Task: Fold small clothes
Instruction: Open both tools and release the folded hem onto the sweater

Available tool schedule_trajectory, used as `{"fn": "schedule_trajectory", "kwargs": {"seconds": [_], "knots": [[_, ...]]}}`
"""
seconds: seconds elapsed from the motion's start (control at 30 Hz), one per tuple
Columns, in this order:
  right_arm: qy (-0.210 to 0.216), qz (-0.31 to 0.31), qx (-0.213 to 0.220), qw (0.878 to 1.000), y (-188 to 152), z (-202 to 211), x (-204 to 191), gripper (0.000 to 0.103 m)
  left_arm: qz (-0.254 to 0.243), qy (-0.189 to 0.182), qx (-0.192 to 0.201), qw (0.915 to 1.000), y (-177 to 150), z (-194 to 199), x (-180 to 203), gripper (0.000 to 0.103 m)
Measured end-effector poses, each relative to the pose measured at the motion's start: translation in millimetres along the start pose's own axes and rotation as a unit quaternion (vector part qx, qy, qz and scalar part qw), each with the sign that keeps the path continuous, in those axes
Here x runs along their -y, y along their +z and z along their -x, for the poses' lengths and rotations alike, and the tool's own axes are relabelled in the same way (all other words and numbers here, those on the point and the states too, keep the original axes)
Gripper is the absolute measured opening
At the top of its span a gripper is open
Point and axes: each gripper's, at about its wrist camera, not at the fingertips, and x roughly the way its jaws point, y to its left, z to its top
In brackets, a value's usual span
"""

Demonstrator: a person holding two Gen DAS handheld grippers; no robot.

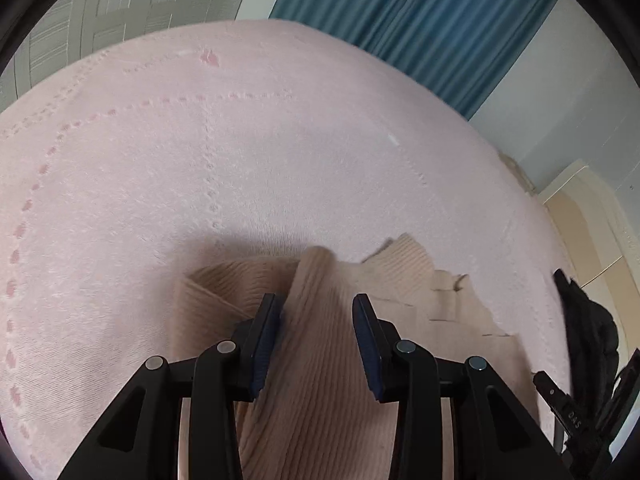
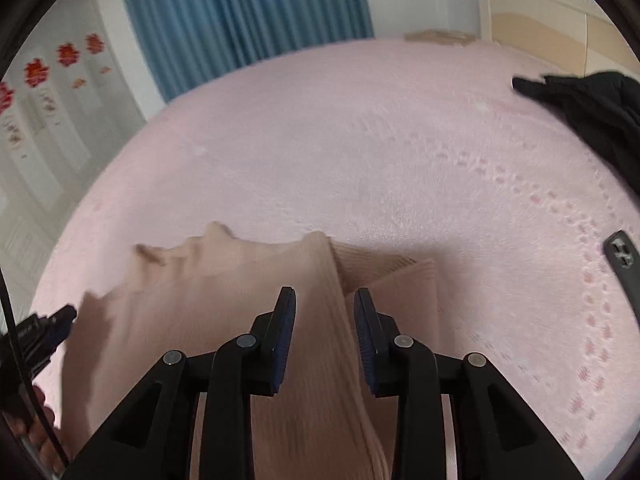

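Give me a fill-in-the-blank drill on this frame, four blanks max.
1. The ribbed sweater is ____ in colour.
2. It lies on a ____ blanket.
3. The curtain is ____.
4. At the blanket's right edge in the right wrist view lies a ____ garment.

Missing: beige; pink; blue; black

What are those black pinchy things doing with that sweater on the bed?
A person is folding a beige ribbed sweater on a pink bedspread, using two tools. The left hand-held gripper and the right hand-held gripper each sit over a raised ridge of the knit with their pads apart, not pinching it. The sweater looks partly folded and still rumpled. A black garment lies off to the side, and a phone rests on the bed too.
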Motion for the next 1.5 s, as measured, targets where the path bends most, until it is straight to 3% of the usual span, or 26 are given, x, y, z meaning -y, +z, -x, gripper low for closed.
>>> {"fn": "schedule_trajectory", "kwargs": {"seconds": [0.03,0.07,0.1,0.17,0.27,0.37,0.43,0.53,0.6,0.67,0.77,0.87,1.0,1.2,1.5], "knots": [[-0.004,-0.007,-0.015,1.000,2.0,-12.9,2.0,0.030,0.003,0.000,0.000,1.0000,-3.5,-1.1,-5.5,0.023],[-0.003,-0.011,-0.033,0.999,1.2,-25.0,3.6,0.023,0.009,0.002,0.007,0.9999,-5.3,-3.4,-7.8,0.007],[-0.005,-0.010,-0.050,0.999,-0.5,-35.9,3.2,0.015,0.015,0.003,0.018,0.9997,-7.9,-3.1,-15.1,0.007],[0.000,-0.002,-0.023,1.000,-4.8,-31.4,7.5,0.005,0.029,-0.012,0.022,0.9993,-9.3,1.8,-26.0,0.007],[0.020,-0.026,0.012,0.999,-4.9,-15.2,20.4,0.006,0.034,-0.034,0.017,0.9987,-6.5,4.7,-30.8,0.007],[-0.007,-0.012,-0.020,1.000,-10.2,-32.4,16.7,0.006,0.025,-0.018,-0.013,0.9994,-5.7,-8.1,-24.6,0.009],[-0.033,0.018,-0.003,0.999,-11.4,-27.5,6.0,0.007,0.022,-0.027,-0.015,0.9993,-3.5,-3.6,-22.1,0.013],[-0.041,0.026,0.012,0.999,-16.0,-9.5,-6.5,0.021,0.024,-0.054,-0.008,0.9982,-1.8,9.3,-25.3,0.035],[-0.013,0.031,0.010,0.999,-21.0,7.1,-16.1,0.024,0.029,-0.062,0.014,0.9976,-2.3,21.9,-30.5,0.054],[0.011,0.056,0.013,0.998,-29.7,25.5,-31.5,0.037,0.027,-0.055,0.044,0.9972,-1.8,35.9,-35.5,0.063],[0.061,0.109,0.006,0.992,-51.8,41.7,-65.9,0.041,0.035,-0.050,0.065,0.9960,2.6,46.4,-44.1,0.066],[0.079,0.141,-0.016,0.987,-69.6,33.9,-93.6,0.041,0.044,-0.053,0.068,0.9953,5.4,51.9,-54.6,0.066],[0.015,0.169,-0.026,0.985,-79.2,7.1,-118.6,0.041,0.047,-0.038,0.078,0.9951,10.8,58.4,-65.1,0.066],[-0.042,0.167,-0.038,0.984,-49.1,-27.9,-142.8,0.044,0.060,-0.035,0.085,0.9939,19.8,61.4,-82.0,0.066],[-0.033,0.130,-0.065,0.989,-19.9,-64.6,-134.8,0.047,0.054,-0.065,0.060,0.9946,21.4,55.3,-81.6,0.066]]}}
